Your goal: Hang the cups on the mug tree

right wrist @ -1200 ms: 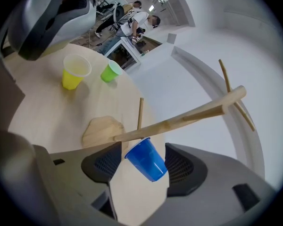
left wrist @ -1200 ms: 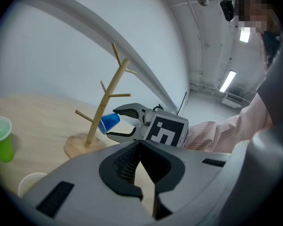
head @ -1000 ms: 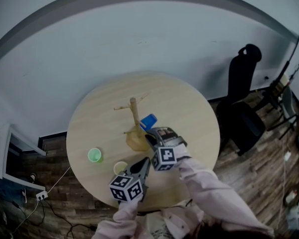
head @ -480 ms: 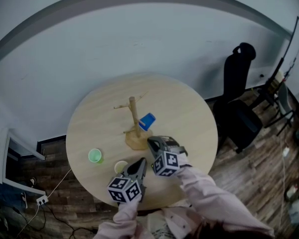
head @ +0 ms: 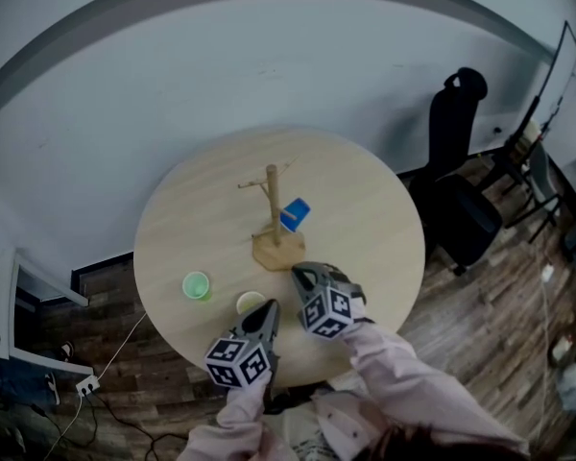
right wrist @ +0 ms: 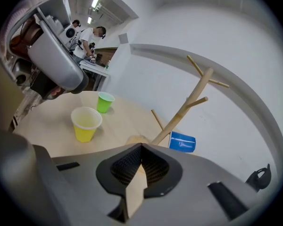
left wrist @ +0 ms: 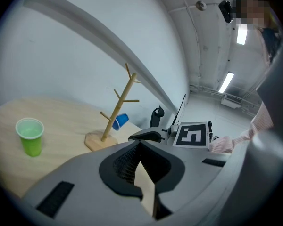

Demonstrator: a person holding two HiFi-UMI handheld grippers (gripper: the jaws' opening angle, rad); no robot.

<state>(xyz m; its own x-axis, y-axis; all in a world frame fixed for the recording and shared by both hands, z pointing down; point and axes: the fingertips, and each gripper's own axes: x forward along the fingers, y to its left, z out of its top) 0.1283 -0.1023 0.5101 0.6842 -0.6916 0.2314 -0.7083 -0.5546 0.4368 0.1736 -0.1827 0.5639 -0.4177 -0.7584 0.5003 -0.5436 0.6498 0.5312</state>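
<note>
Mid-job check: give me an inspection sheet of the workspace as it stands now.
Surface: round light wooden table, carrying only the job's things.
Job's things: wooden mug tree upright, blue plastic cup hung on a lower branch; green plastic cup and yellow plastic cup standing on the table, not yet hung.
Clutter: nothing seen.
Grippers: left tongs shut, empty; right tongs have just closed, nothing between them.
Cables: white power strip and trailing cable on the floor, left of the table.
Surroundings: black office chair at right, wood-plank floor, pale wall.
</note>
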